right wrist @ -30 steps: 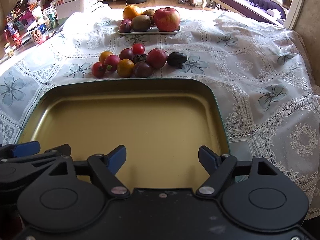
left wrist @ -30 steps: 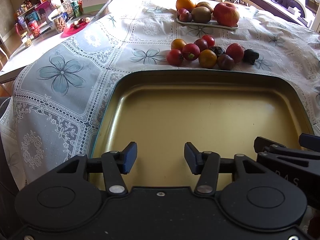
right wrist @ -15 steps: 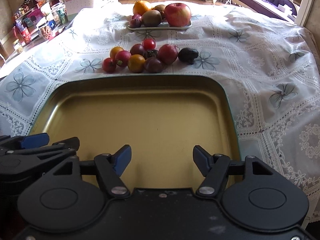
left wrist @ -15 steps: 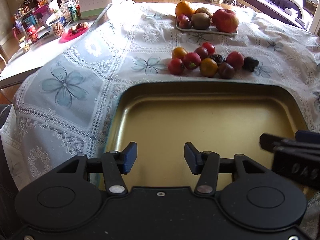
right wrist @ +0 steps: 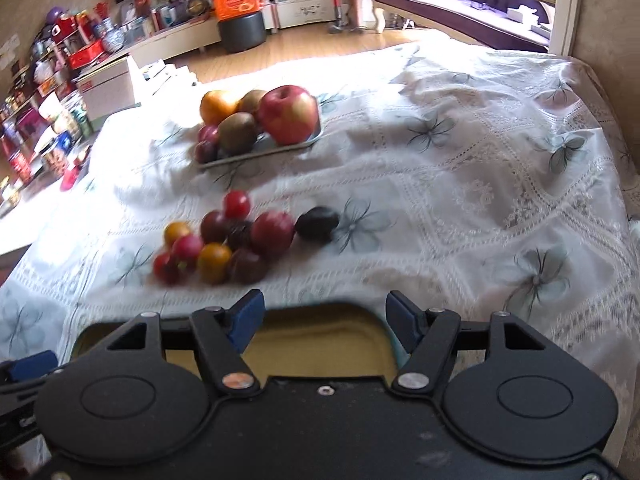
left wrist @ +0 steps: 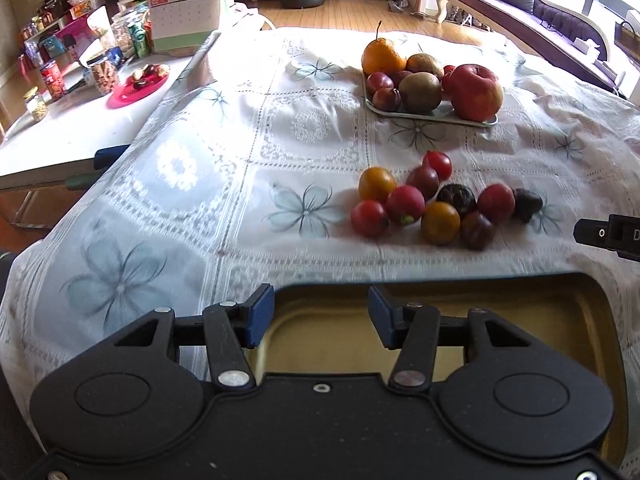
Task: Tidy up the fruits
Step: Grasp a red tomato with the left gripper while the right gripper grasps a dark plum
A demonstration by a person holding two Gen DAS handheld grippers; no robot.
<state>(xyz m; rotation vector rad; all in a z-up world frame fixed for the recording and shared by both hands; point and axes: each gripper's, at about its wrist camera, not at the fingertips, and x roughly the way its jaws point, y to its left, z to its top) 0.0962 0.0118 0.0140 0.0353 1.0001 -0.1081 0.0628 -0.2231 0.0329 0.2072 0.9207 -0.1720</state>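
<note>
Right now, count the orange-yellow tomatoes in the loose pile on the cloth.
2. One sits at the pile's far left edge; the other sits in the near row, between a red one and a dark one. None looks hidden.

white lace tablecloth (left wrist: pixel 248 152) with grey-blue flowers, gold tray (left wrist: pixel 520 316), red apple (left wrist: pixel 476 92)

A table covered by a white lace tablecloth (left wrist: pixel 312 128) carries everything. On it lie a gold tray (left wrist: pixel 552 312), a cluster of small loose fruits (left wrist: pixel 440 204), and beyond them a plate (left wrist: pixel 476 120) of larger fruit.
</note>
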